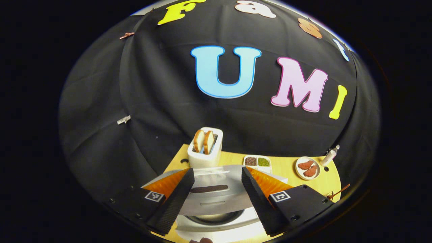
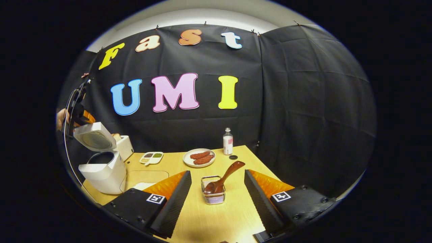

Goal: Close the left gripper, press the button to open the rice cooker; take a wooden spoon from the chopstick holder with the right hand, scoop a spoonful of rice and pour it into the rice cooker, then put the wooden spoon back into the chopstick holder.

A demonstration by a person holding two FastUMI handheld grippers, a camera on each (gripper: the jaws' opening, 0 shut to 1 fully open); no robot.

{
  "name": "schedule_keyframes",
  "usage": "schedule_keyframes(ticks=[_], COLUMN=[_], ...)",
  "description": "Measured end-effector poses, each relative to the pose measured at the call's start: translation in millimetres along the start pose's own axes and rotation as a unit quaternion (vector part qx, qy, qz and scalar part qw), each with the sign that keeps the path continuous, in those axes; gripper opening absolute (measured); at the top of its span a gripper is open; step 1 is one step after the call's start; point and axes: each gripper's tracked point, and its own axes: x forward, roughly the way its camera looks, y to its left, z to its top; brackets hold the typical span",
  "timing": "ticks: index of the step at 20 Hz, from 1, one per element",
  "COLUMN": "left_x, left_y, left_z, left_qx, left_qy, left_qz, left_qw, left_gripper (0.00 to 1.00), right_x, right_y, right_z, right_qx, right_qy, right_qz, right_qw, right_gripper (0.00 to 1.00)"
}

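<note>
Right gripper view: label-wrapped bottle, unreadable.

One wooden spoon, two plates.

White rice cooker, brown wooden spoon (glossy), yellowish wood table.

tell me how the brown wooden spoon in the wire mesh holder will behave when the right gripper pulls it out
The brown wooden spoon looks rigid, so it should not flex. It leans tilted, handle up and to the right, so it may pivot if gripped off-centre. The small wire mesh holder looks light and might tip or lift along with it.
</note>
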Motion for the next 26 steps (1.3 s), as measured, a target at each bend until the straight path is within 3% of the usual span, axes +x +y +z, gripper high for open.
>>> schedule_keyframes(ticks=[4, 14, 23, 26], left_x=[-1, 8, 12, -13], left_y=[-6, -7, -10, -15], left_z=[-57, -145, -149, -140], left_qx=[0.008, 0.022, 0.036, 0.033], left_qy=[0.022, 0.042, -0.006, -0.038], left_qz=[0.006, 0.021, 0.019, 0.038], left_qw=[1.000, 0.999, 0.999, 0.998], left_gripper=[0.99, 1.00, 1.00, 0.97], right_x=[4, 8, 16, 25], right_y=[5, 11, 22, 25], right_z=[-6, -21, -32, -19], right_qx=[-0.010, -0.038, -0.054, -0.050], right_qy=[0.005, 0.026, 0.043, 0.031], right_qz=[0.019, 0.050, 0.085, 0.097], right_qw=[1.000, 0.998, 0.994, 0.994], right_gripper=[0.98, 0.99, 0.98, 0.99])
